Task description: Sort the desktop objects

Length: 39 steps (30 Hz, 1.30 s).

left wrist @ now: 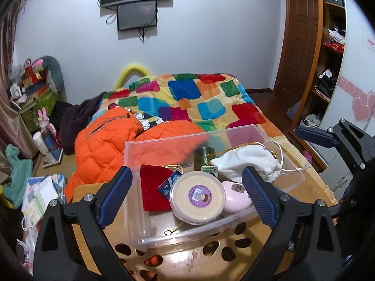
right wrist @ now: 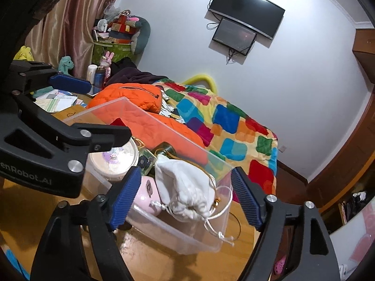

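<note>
On the wooden desktop (left wrist: 311, 182) stands a clear rectangular plastic bin (left wrist: 138, 187), and as far as both views show, the sorting looks close to finished: the small things are gathered inside it and nothing loose lies on the bare wood around it. In the bin rest a flat round tub with a cream lid and a purple label (left wrist: 196, 197), a smooth pink rounded case with a small bear sticker (left wrist: 235, 195), a red velvety fabric piece (left wrist: 153, 188) with soft nap, a limp white cloth drawstring pouch (right wrist: 187, 190) whose cords trail over the bin's rim, a dark green cylindrical container (left wrist: 204, 158) and a small blue-and-white packet (left wrist: 170, 183). The left gripper (left wrist: 187, 195) hangs over the near edge of the bin with its ribbed blue pads spread wide and nothing between them but air above the tub and case. The right gripper (right wrist: 185, 200) hovers likewise at the bin's right end, its jaws parted on either side of the pouch without pressing it. The bin's walls are thin, glossy and see-through, so the contents read clearly. What may be left, I judge, is little: perhaps tucking the pouch's cords in. Beyond the desk lie an orange quilted jacket (left wrist: 105, 145) and a blanket of bright coloured squares (left wrist: 199, 98).
</note>
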Tool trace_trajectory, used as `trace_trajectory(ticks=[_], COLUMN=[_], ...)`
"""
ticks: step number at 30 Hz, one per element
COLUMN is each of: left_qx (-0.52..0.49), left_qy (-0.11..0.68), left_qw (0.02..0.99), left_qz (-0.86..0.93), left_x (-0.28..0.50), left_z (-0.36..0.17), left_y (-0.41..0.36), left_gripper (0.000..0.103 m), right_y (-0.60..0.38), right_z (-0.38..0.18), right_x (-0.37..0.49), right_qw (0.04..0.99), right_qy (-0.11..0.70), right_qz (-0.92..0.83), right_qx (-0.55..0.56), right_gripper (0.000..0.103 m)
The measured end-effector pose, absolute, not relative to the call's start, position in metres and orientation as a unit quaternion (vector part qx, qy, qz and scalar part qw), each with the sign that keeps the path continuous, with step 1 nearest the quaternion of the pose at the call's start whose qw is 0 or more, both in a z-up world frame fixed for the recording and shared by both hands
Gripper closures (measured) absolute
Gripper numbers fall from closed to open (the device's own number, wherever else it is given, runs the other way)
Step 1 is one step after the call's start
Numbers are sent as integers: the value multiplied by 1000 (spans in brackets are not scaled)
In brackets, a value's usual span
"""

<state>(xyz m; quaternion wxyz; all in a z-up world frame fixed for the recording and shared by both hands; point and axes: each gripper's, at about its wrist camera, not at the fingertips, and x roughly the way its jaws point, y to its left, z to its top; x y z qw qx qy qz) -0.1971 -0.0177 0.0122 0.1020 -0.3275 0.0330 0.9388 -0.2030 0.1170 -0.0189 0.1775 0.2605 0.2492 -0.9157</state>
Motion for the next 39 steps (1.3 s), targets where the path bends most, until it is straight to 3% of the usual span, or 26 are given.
trace_trajectory(ticks=[15,19,39], left_qx=[-284,-269,-237], left_qy=[9,4,-23], left_qw=[70,57,30], left_qz=[956,961,971], left_x=[-146,-130,-87], left_z=[11,12,1], left_y=[-16,-15,-16], left_gripper=[2,1,1], right_y=[147,157,173], right_z=[-19,-16,-15], right_x=[-164,-153,-107], right_qw=[169,167,129], right_qy=[197,173,133], right_qz=[-925,-930,-951], right_qx=[278,279,249], right_gripper=[20,6,1])
